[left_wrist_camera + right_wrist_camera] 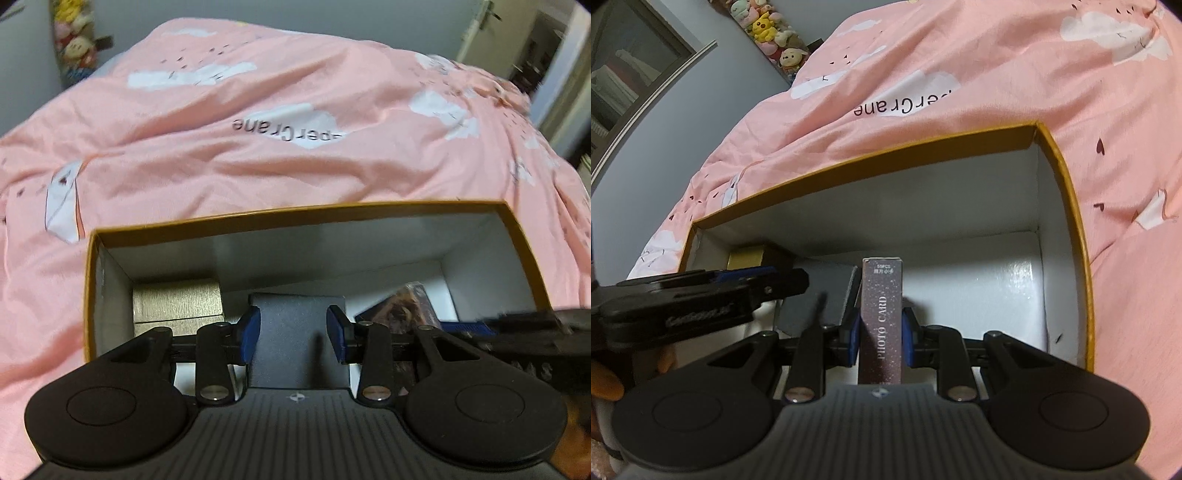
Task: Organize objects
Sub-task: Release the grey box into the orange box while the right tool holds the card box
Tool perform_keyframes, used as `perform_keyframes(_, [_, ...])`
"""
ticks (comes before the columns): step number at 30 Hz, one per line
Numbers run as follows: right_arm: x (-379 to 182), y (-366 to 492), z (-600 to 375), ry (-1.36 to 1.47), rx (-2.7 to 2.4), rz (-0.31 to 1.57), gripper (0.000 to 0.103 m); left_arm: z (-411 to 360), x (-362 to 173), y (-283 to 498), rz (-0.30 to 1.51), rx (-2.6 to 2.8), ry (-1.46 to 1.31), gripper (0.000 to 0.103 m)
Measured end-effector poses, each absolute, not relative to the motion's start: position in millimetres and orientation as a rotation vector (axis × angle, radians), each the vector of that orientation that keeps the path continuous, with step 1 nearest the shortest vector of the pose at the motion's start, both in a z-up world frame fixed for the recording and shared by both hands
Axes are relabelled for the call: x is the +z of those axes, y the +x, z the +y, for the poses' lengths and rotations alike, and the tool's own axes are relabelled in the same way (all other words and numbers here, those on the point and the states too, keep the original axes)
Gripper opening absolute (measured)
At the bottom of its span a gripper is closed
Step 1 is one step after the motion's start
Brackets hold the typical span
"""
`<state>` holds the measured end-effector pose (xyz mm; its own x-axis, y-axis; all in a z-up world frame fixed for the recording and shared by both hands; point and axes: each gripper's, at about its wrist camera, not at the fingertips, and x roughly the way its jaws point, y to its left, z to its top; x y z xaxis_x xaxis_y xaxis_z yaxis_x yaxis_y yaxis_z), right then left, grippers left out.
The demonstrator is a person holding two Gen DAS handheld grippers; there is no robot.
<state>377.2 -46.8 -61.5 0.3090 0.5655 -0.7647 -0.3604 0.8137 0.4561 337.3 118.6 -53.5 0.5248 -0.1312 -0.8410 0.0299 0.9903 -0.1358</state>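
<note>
Left wrist view: left gripper hung inside the open box, which had an orange rim and white inner walls and sat on the pink sheet. The blue pads flanked a grey case, one on each side; they looked to touch its sides, though whether they pressed on it could not be told. The grey case stood in the middle of the box floor. A gold box sat in the box's near-left corner, just left of the grey case. Right of the grey case a card pack showed its printed face, with the right gripper's dark body crossing the frame edge beside it.

Right wrist view: right gripper was clamped on the card pack, a dark speckled pack marked PHOTO CARD, held upright on its narrow edge between the pads. The pack was inside the box, just right of the grey case. The left gripper came in from the left over the grey case. The gold box lay behind it near the far-left wall. Plush toys lined the wall beyond the sheet
</note>
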Motion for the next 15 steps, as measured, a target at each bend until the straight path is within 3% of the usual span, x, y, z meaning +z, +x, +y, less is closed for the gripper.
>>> perform_keyframes(13, [-68.4,383.8,-32.4,0.316,0.621,1.126,0.024,102.0,-65.4,309.4,1.121,-0.169,0.182,0.046])
perform_keyframes(15, [-68.9,384.9,-31.0,0.323,0.616,1.119,0.024,102.0,-68.2,310.4,1.134,-0.171,0.187,0.050])
